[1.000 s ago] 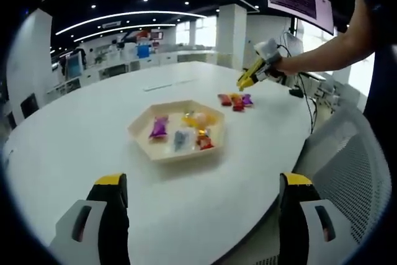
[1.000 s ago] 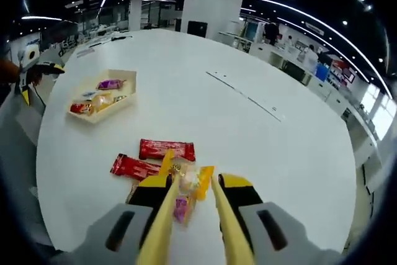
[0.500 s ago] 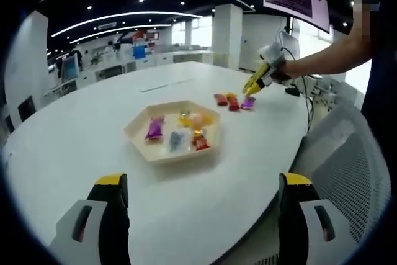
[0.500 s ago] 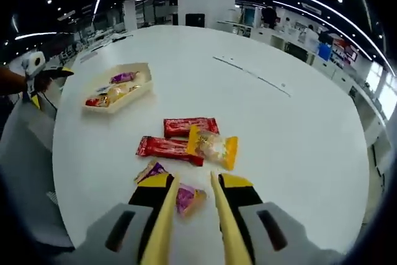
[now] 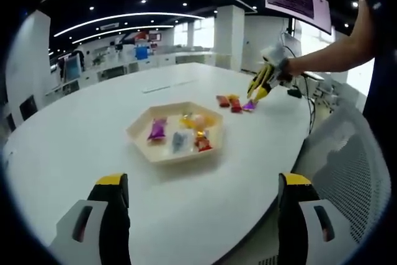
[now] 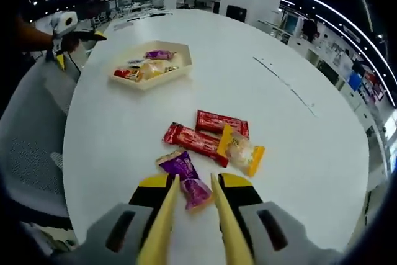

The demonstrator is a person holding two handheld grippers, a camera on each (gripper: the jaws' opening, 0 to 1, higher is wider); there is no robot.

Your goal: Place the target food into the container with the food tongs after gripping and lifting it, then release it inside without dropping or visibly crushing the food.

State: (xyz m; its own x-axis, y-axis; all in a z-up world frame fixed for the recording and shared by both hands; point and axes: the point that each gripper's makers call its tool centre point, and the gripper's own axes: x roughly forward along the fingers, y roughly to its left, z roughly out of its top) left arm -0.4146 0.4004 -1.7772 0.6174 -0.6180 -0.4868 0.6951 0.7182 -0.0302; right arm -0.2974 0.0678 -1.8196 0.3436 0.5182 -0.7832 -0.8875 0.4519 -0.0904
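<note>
On the round white table (image 6: 298, 153), a purple-wrapped candy (image 6: 186, 177) lies directly ahead of the right gripper (image 6: 193, 185), its near end already between the two yellow tong blades (image 6: 162, 228). Its long axis runs slantwise, from upper left toward lower right, slightly across the blades. These blades stand a little apart and do not yet appear to press the wrapper. Just beyond lie two red bars (image 6: 195, 143) and a yellow-ended packet (image 6: 240, 151), close enough to be nudged. The hexagonal tray (image 6: 152, 77), already holding sweets, sits well apart, nearer the left gripper (image 5: 201, 215), whose jaws stand wide open and empty. No writing on any wrapper is legible.
</note>
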